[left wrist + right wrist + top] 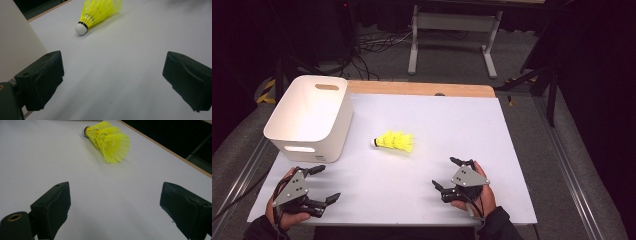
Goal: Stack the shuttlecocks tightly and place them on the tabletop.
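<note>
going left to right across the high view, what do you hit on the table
left gripper → white bin → yellow shuttlecock → right gripper. The left gripper and the bin overlap somewhat in left-to-right span; the order goes by their middles.

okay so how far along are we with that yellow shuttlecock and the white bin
Nothing looks done yet: the shuttlecock lies on its side on the white table, beside the white bin, not in it. Nothing is in hand: the left gripper and right gripper rest near the table's front edge with jaws open and empty. Probably reaching, gripping and placing it all remain.
</note>
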`<state>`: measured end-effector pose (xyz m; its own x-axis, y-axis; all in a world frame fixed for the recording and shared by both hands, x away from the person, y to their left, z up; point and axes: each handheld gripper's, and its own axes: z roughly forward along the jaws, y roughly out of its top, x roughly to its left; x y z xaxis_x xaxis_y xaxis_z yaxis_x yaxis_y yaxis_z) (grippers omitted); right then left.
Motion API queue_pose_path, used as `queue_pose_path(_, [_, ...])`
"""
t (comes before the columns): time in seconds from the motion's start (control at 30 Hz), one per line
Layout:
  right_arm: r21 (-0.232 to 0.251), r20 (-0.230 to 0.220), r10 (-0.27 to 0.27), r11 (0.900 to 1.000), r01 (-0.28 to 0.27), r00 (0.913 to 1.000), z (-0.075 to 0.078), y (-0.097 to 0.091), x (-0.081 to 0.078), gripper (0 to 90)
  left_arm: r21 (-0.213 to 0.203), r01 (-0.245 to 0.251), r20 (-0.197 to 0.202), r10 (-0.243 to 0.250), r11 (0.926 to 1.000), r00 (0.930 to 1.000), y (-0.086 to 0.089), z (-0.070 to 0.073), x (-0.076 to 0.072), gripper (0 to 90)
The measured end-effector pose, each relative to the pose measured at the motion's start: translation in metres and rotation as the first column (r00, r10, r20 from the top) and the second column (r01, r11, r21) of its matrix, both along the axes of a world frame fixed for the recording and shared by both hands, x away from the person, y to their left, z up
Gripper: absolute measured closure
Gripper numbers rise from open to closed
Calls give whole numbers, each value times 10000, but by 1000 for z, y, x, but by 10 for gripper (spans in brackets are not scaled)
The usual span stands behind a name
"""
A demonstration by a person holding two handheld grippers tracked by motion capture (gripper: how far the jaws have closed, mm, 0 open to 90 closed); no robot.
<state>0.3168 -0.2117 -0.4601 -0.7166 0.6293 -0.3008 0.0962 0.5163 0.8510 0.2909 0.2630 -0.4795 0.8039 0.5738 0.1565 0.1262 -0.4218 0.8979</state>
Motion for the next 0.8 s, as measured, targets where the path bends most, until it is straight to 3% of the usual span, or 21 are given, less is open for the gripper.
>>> queue_pose_path(0.43, [-19, -217, 39, 10000, -39, 9998, -2, 0, 1, 109, -20, 179, -3, -179, 9998, 9998, -2, 0, 3, 48])
queue_pose_path(0.8, [-103, -727, 233, 9997, -241, 9971, -5, 7, 5, 95, 18, 246, -33, -246, 9997, 9997, -4, -1, 2, 50])
